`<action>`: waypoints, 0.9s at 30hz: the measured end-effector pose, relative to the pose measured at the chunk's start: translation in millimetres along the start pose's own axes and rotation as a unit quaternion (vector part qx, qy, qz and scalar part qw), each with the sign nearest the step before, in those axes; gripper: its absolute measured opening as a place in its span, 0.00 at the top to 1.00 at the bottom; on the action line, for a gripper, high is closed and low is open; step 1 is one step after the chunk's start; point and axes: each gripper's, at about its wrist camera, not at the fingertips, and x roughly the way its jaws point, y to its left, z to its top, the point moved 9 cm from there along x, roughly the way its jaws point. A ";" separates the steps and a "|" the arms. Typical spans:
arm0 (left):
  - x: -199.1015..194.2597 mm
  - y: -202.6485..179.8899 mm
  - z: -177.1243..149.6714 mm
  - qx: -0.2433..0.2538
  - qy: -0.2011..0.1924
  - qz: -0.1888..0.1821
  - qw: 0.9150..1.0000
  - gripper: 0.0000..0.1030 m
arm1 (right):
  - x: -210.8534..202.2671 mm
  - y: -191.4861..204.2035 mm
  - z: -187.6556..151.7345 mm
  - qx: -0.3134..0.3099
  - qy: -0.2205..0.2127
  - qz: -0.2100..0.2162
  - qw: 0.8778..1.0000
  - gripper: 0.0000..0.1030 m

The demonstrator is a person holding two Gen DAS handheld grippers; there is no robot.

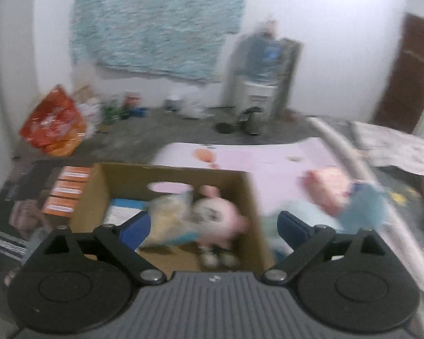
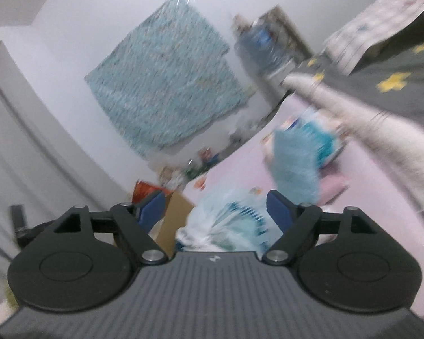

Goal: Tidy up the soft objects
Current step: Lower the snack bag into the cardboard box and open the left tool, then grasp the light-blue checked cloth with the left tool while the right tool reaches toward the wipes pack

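Both views blurred. Left tongs [image 1: 213, 230] released, over box [image 1: 248, 197] at lower centre; pink plush [image 1: 220, 220] inside. Right tongs [image 2: 215, 210] released, bagged toy [image 2: 229, 223] between fingers, blue plush [image 2: 296, 155] beyond on pink sheet [image 2: 367, 197]. Advice: centre bag, clench gently, lift clear before crossing to box.

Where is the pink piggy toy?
In the left wrist view, the pink plush toy sits inside the cardboard box, toward its right wall, beside a yellowish soft item.
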 end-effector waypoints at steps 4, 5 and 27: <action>-31.3 -53.6 -23.0 0.003 -0.006 -0.082 0.997 0.06 | -50.1 -31.2 9.5 -0.009 -0.038 -0.050 0.998 0.17; -37.3 -68.0 -29.2 0.006 -0.010 -0.103 0.995 0.06 | -60.4 -40.4 9.1 -0.007 -0.043 -0.059 0.997 0.16; 4.6 -290.1 -200.6 0.192 0.014 -0.143 0.971 0.08 | -27.2 -111.6 -45.9 0.007 0.083 -0.055 0.995 0.15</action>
